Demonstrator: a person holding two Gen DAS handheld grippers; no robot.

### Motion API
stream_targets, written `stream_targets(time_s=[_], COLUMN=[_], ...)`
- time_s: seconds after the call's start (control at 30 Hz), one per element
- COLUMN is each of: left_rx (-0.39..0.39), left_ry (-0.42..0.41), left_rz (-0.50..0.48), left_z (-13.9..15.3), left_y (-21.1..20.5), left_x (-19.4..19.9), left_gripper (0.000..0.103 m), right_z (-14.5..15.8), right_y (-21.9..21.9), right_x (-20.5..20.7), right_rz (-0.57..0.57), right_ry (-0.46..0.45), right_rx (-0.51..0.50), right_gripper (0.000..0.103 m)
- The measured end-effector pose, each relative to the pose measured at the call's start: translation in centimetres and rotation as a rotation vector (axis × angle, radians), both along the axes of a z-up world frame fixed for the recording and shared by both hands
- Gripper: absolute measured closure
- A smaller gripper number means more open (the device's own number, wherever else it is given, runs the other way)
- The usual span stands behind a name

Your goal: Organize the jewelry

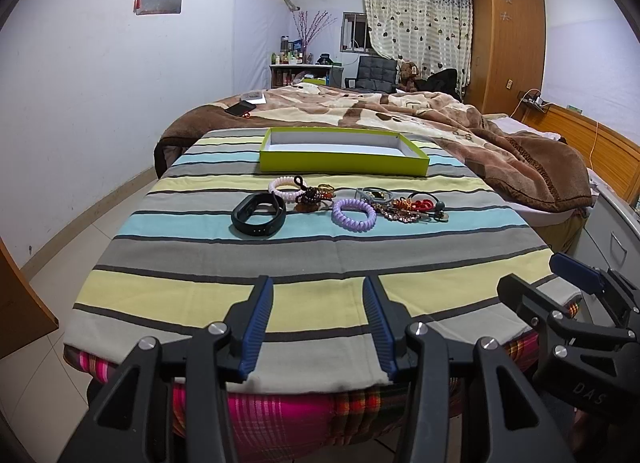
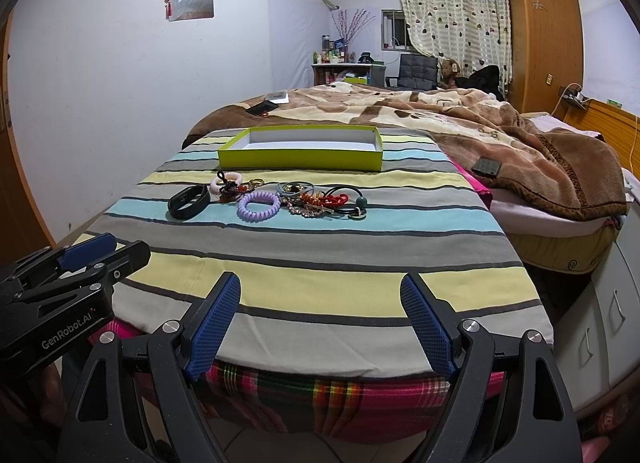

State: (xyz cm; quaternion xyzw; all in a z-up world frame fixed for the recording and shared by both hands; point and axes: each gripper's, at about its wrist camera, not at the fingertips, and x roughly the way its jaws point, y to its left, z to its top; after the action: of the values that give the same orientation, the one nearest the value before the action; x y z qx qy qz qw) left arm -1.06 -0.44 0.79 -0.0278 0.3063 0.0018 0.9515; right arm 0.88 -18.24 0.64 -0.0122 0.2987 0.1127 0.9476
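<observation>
A: Left wrist view first. You are holding the left gripper (image 1: 318, 327) with its jaws standing apart and nothing between them, above the near hem of the striped cloth (image 1: 312, 259). The jewelry pile (image 1: 340, 203) is lying at twelve o'clock, just short of the green tray (image 1: 344, 161).

B: How is it going to handle?

A: Likely light throughout. The black band (image 1: 259, 215) at eleven is looking rubbery and firm; take it across one side of the loop. The purple coil tie (image 1: 354, 214) is probably springy and may squirm, so pinch its ring wall.

B: And the right wrist view?

A: The right gripper (image 2: 320, 327) is also gaping empty. The tangled chains (image 2: 316, 203) at twelve are looking delicate and may drag neighbours along; lift slowly. The cloth is dropping away at your near edge and at three o'clock, beside the brown blanket (image 2: 520, 151), while open cloth is lying between jaws and pile.
</observation>
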Motion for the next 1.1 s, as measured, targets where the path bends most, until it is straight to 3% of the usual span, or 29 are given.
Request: stream_targets(time_s=[0.53,1.0,1.1], left_rx=[0.001,0.011,0.015], left_ry=[0.008,0.021,0.035], left_rz=[0.003,0.073,0.088], left_z=[-0.1,0.5,0.4], left_y=[0.2,3.9,4.9], left_x=[0.6,6.6,8.2], left_gripper=[0.055,0.054,0.054], right_z=[-0.5,-0.3,-0.4], right_y=[0.1,-0.7,-1.0], right_x=[0.8,6.4,8.1], right_rz=[0.013,0.028,0.025], right_ry=[0.017,0.073,0.099], right_rx=[-0.003,0.021,0.032], right_gripper=[0.021,0.021,0.026])
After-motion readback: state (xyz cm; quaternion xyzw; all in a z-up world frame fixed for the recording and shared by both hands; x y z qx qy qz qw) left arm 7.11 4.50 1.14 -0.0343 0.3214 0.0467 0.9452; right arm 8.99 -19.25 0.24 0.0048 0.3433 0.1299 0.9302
